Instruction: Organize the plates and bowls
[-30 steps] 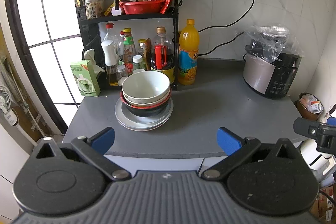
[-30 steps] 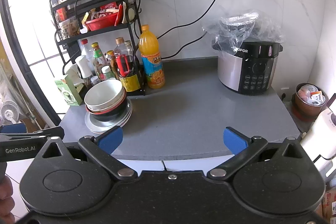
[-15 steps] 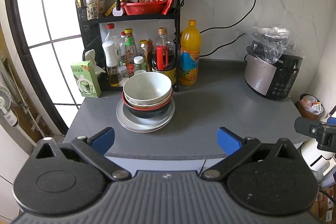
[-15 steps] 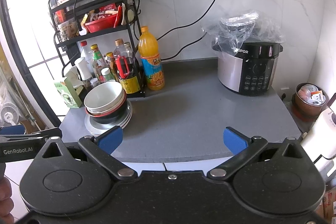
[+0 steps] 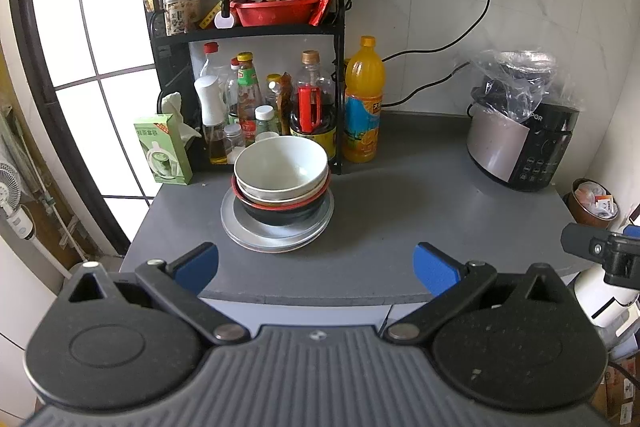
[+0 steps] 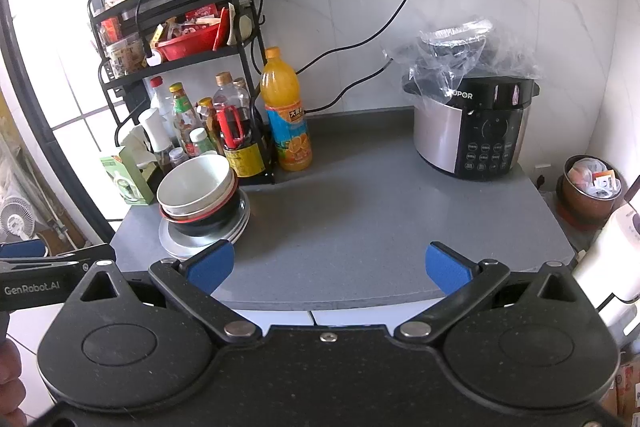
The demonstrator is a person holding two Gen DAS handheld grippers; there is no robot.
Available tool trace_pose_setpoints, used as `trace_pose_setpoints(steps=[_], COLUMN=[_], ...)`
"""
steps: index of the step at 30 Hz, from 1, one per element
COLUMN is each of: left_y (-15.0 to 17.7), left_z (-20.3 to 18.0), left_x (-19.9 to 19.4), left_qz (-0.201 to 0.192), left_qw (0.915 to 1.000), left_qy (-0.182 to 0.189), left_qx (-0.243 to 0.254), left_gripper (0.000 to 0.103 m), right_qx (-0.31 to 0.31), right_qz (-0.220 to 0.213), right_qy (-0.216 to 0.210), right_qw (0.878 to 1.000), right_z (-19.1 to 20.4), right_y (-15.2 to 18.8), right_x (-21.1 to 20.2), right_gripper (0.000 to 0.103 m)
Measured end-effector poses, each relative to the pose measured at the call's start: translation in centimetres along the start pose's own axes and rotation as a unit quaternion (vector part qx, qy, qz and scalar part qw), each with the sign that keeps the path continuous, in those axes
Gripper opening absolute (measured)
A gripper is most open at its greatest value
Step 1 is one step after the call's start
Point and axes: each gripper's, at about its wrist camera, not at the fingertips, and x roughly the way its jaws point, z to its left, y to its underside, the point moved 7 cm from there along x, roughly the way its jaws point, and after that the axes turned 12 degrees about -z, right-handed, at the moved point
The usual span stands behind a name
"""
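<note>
A stack of dishes stands on the grey counter [image 5: 400,211]: a white bowl [image 5: 280,167] on top, another bowl with a red rim and a black bowl [image 5: 280,213] under it, all on grey plates [image 5: 276,237]. The stack also shows in the right wrist view [image 6: 200,195], left of centre. My left gripper [image 5: 316,263] is open and empty, at the counter's front edge just short of the stack. My right gripper [image 6: 328,263] is open and empty at the front edge, to the right of the stack.
A black rack [image 5: 248,27] with bottles stands behind the stack. An orange juice bottle [image 5: 364,107] stands beside it. A green box [image 5: 164,149] is at the left. A rice cooker [image 6: 476,123] under plastic stands at the back right. A bin [image 6: 592,191] is beyond the counter's right edge.
Both grippers have moved slightly forward toward the counter; the dish stack appears a little larger and nearer. Both stay open and empty.
</note>
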Motion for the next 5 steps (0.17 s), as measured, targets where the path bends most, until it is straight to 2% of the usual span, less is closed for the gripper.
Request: trace_pose_setpoints(steps=[5], left_y=[-0.01], left_z=[-0.14], left_x=[0.22], left_qz=[0.001], left_qw=[1.0000], left_qy=[0.001], left_qx=[-0.002], left_gripper=[0.103], right_qx=[-0.001], right_qz=[0.001], right_qy=[0.001], right_qw=[1.000], right_z=[0.08], right_y=[0.03], right_x=[0.01], right_gripper=[0.103])
